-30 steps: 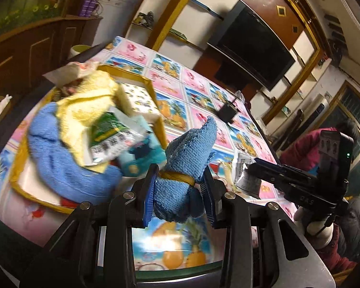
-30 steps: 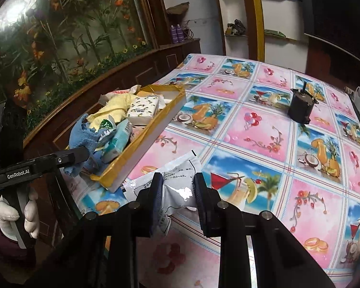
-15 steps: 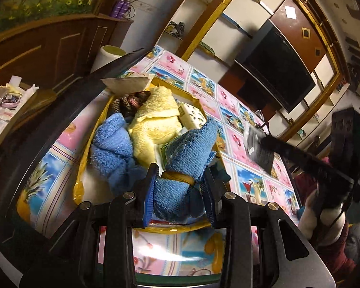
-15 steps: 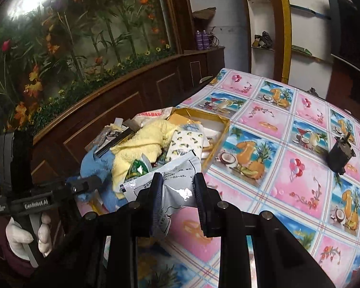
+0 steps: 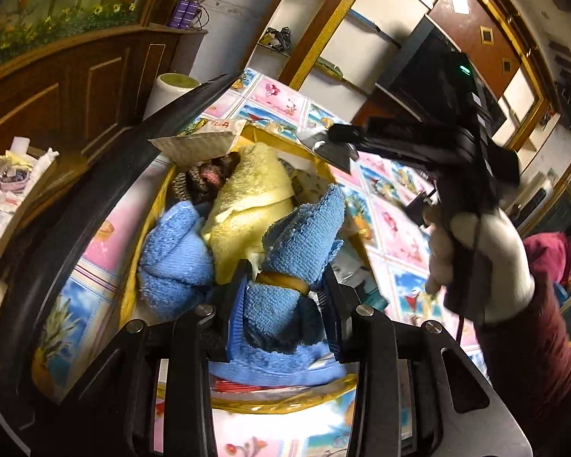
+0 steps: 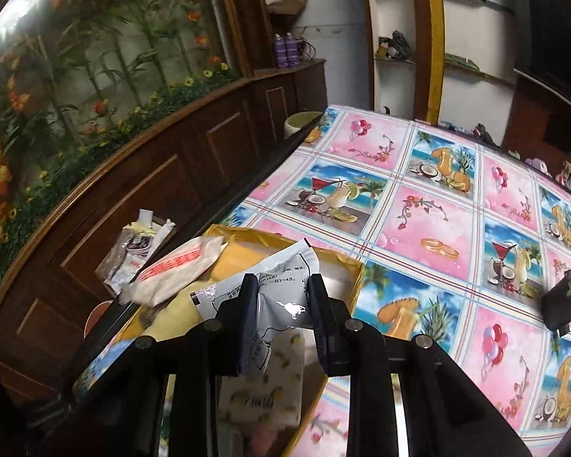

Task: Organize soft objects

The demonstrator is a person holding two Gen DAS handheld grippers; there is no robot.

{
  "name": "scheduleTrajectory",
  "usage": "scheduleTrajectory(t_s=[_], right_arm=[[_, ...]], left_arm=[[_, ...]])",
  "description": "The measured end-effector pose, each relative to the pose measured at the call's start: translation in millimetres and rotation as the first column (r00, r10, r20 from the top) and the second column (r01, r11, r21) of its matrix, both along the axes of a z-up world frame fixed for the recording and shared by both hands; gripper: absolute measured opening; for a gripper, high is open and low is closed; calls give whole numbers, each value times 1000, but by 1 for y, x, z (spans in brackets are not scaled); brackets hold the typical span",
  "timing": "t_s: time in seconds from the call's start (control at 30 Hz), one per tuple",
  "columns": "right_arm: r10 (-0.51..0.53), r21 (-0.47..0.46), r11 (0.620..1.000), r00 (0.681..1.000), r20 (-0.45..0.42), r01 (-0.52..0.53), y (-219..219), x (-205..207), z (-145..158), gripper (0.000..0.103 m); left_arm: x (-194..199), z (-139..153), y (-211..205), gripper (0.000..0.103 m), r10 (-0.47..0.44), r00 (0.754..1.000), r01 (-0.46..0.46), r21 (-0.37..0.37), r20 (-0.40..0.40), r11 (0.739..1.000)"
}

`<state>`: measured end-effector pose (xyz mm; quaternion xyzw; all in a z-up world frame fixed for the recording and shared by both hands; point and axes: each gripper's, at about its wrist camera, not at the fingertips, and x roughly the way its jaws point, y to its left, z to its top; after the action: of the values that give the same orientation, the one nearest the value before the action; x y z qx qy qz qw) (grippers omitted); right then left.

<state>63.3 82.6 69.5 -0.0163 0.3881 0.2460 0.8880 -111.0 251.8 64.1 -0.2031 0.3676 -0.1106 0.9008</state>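
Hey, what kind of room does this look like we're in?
Probably a home living or dining room: a table under a colourful fruit-and-drink patterned oilcloth, a large dark flat-screen television set among white wall shelves, and dark wooden panelling beneath a flower mural.

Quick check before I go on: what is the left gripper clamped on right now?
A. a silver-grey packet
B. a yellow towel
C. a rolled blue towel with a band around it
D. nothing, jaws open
C: the left gripper pinches the rolled blue towel at its band, over the yellow box; the silver-grey packet sits in the right gripper.
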Motion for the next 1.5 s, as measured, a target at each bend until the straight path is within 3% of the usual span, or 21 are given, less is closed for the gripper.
scheduleTrajectory(t_s=[0.23,0.33,0.63,0.93,1.2,1.33,1.5], right_arm=[[-44,-29,999,996,-73,42,8,31,-24,26],[-46,-33,999,995,-88,44,11,33,-29,33],[-45,22,999,997,-55,46,5,27,-21,36],[6,74,997,1000,-4,-6,-6,-10,-4,39],[53,124,991,999,-12,-51,-36,-68,-11,40],[44,142,989,999,2,-44,-57,-99,-18,59],[45,89,995,997,54,-50,-73,-129,-24,60]], left_arm=[[-3,-13,0,34,-5,1000,7,61,-29,998],[-5,-13,-4,43,-19,1000,20,75,-22,997],[-12,-3,-5,71,19,1000,-20,88,10,996],[-22,8,-16,71,44,999,-47,134,25,990],[-33,16,-36,71,81,996,-89,220,46,972],[-36,19,-48,71,130,990,-139,273,50,952],[-41,22,-63,71,173,982,-189,343,78,920]])
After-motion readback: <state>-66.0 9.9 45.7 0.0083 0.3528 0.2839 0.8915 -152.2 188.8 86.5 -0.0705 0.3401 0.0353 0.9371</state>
